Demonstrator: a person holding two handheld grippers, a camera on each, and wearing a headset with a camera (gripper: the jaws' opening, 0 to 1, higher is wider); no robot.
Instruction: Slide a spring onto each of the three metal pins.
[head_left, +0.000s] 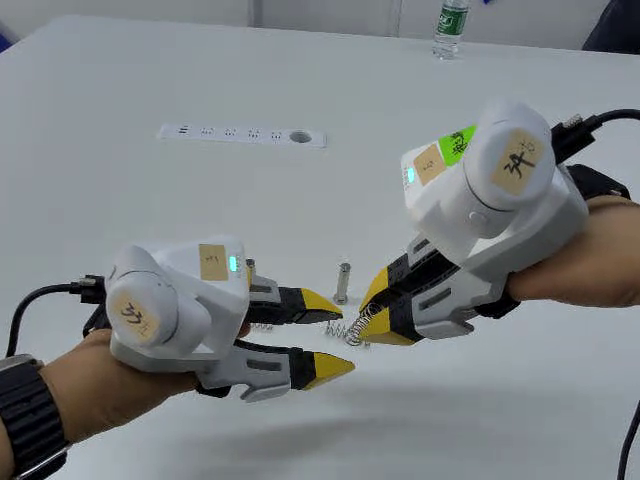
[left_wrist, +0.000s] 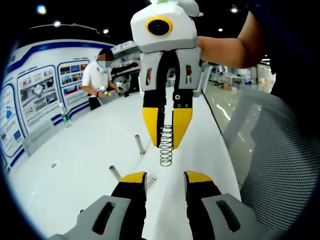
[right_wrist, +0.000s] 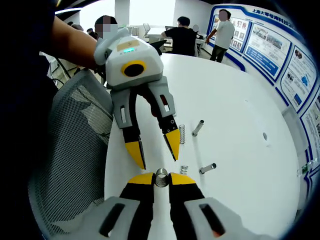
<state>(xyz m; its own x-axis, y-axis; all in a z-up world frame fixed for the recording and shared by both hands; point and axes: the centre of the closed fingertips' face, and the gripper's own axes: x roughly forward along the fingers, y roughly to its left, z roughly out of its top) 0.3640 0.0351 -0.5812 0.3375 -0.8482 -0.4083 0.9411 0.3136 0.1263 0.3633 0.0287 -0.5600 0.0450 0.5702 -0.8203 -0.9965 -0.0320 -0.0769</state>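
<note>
**A:** Head view first. What do the right tongs (head_left: 368, 325) have?

**B:** They are clamped on one spring (head_left: 357, 329), pinched near its upper end. The rest of it pokes out past the tips and slants down toward the bench (head_left: 150, 220). The left tongs (head_left: 330, 338) gape wide and hold nothing, with their tips just beside the spring's free end.

**A:** And the pins?

**B:** An upright pin (head_left: 343, 283) stands just beyond the spring, near the right tips. A second pin (head_left: 250, 268) peeks out behind the body of the left tongs. I can't make out a third.

**A:** Left gripper view?

**B:** The spring (left_wrist: 166, 146) hangs from the right tongs (left_wrist: 167, 137), with its long axis aimed at the gap of the left tongs (left_wrist: 165, 177). The upright pin (left_wrist: 140, 145) stands off to its left, not touching. The second pin (left_wrist: 115, 173) is lower left, near a loose spring (left_wrist: 150, 179).

**A:** Right gripper view?

**B:** The spring (right_wrist: 161, 177) shows end-on, as a ring between the closed tips. So its axis runs forward along the right tongs, toward the open left tongs (right_wrist: 157, 157). The upright pin (right_wrist: 207, 168) and the second pin (right_wrist: 198, 128) both lie off to the right.

**A:** So what does the next move hinge on?

**B:** As I judge it, the spring is slanted while the pin stands straight. The right tongs are nearer, so the free end needs to come over the pin's top with the two axes lined up.
</note>
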